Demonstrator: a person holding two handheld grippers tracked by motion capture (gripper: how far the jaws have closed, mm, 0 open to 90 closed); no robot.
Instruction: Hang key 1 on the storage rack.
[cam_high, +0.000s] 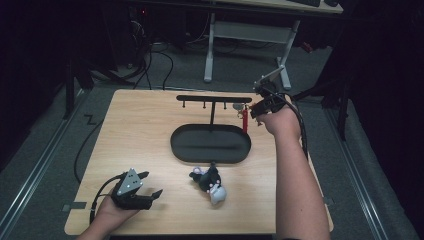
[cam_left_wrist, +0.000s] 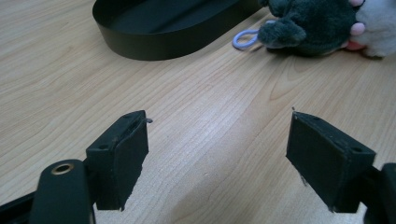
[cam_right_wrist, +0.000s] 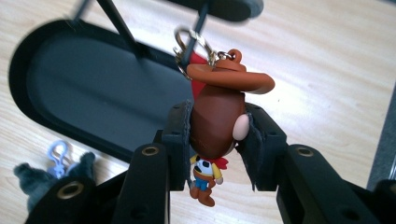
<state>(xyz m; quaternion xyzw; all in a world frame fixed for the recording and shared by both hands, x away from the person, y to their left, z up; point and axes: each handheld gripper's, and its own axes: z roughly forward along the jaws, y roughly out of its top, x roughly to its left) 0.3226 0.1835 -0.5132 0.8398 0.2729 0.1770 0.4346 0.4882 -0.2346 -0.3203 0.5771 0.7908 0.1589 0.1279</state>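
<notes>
A small cowboy figure keychain (cam_right_wrist: 215, 123), with a brown hat and a brown head, is held by the right gripper (cam_right_wrist: 215, 140). Its head is pressed from both sides by the two black pads, and the tiny body in yellow and blue hangs below them. The metal ring (cam_right_wrist: 191, 43) on top of the hat is seen right at a peg of the black hanger stand (cam_high: 214, 99); whether the ring is already around the peg cannot be told. In the high view the right gripper (cam_high: 255, 111) is raised at the right end of the stand's top bar, at the far right part of the desk (cam_high: 140, 135), and a red part of the keychain (cam_high: 245, 120) hangs there beside it.

The stand rises from a black oval tray (cam_high: 180, 145) in the middle of the desk. Just in front of the tray, on the wood, a dark grey plush toy (cam_high: 207, 179) with a white part and a pale blue clip (cam_left_wrist: 243, 38) is lying.

The left gripper (cam_high: 150, 186) is rested low at the near left corner of the desk, well apart from the plush toy. Its jaws are spread wide, and only bare wood is seen between them.
</notes>
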